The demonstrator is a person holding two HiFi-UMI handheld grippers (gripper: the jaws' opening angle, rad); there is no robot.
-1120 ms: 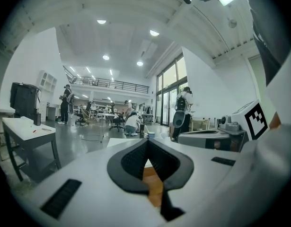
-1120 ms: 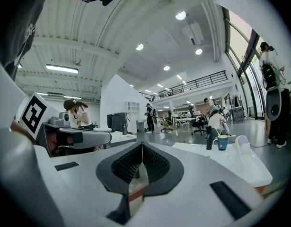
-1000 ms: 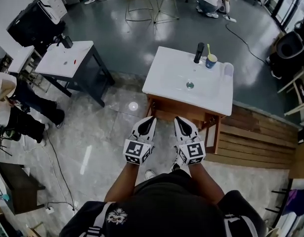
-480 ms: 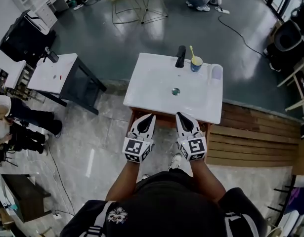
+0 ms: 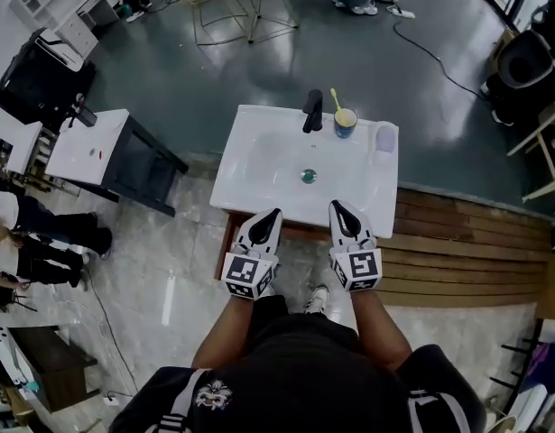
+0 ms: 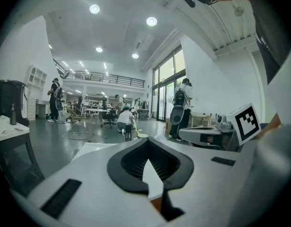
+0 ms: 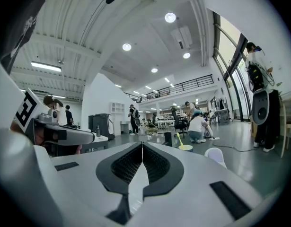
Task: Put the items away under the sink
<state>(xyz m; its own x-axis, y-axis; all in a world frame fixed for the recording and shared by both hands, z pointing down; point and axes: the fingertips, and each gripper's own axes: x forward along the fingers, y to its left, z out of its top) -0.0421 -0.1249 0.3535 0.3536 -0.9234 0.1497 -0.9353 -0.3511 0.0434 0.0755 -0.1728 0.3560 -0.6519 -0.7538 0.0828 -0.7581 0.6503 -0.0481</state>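
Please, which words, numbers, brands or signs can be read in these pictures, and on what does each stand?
No readable words or numbers anywhere.
On the cube of the left claw: a black square marker pattern, no letters.
On the cube of the right claw: the same.
The emblem on the person's dark shirt: too small to read.

On my feed the left tongs (image 5: 276, 213) and right tongs (image 5: 335, 205) are smooth white tapered shells, lined inside with black ribbed pads (image 7: 127, 163) and set with slim black rectangular insets. Behind each sits a white cube (image 5: 246, 273) printed with black square markers. The person wears a black top (image 5: 304, 377) with a white crest (image 5: 212, 393) and white sleeve stripes (image 5: 174, 415)
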